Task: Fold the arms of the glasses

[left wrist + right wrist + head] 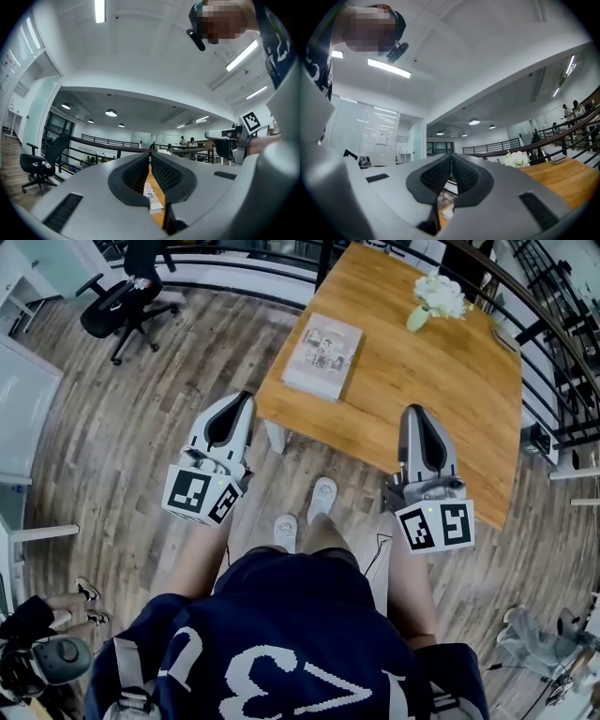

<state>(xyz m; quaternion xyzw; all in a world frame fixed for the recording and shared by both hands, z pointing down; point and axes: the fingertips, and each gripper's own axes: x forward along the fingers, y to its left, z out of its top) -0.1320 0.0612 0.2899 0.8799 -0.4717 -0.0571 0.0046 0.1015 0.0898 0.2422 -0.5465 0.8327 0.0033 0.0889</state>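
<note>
Glasses unseen; left tongs point(241, 397), right tongs point(413, 411) (both empty) closed beside table point(450, 390).

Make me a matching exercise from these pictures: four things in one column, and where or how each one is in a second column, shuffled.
Things
1. book
2. flowers
3. office chair
4. left gripper

Place or state
A. shut, holding nothing
B. standing on the floor, away from the table
C. lying flat near the table's left edge
D. at the table's far end

Pairs: 1-C, 2-D, 3-B, 4-A
</note>
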